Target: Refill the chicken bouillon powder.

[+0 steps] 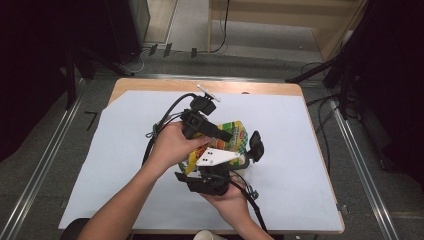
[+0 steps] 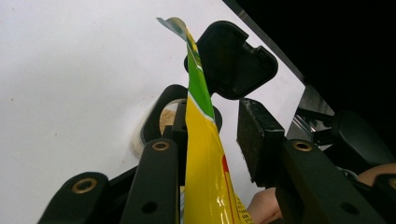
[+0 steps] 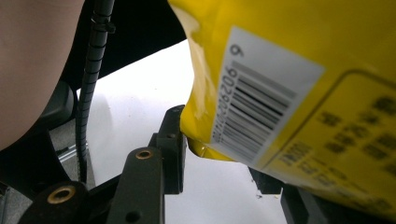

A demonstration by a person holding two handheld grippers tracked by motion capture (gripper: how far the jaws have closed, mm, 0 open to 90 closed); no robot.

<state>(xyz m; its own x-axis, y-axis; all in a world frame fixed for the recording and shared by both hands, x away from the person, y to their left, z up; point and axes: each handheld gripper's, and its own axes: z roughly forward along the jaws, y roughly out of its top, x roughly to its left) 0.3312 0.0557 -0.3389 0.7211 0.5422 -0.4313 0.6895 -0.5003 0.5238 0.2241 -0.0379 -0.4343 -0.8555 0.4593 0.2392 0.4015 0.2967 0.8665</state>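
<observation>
A yellow and green snack bag (image 1: 235, 135) hangs between both grippers over the middle of the table. In the left gripper view the bag (image 2: 205, 154) stands edge-on between the jaws of my left gripper (image 2: 217, 130). It lies against the left pad (image 2: 180, 130), and a gap shows before the right pad (image 2: 257, 140). From above, the left gripper (image 1: 220, 132) sits at the bag's top. My right gripper (image 1: 247, 155) comes from below with its grey plate up. In the right gripper view the bag's barcode corner (image 3: 303, 93) fills the jaws of the right gripper (image 3: 219, 158), one pad (image 3: 175, 140) pressed on it.
A white sheet (image 1: 125, 165) covers the wooden table (image 1: 150, 84). A black rounded piece (image 2: 233, 60) and a black ring with tan crumbs (image 2: 163, 116) lie beyond the bag. Cables trail from both grippers. A white cup rim (image 1: 207, 235) pokes in at the near edge.
</observation>
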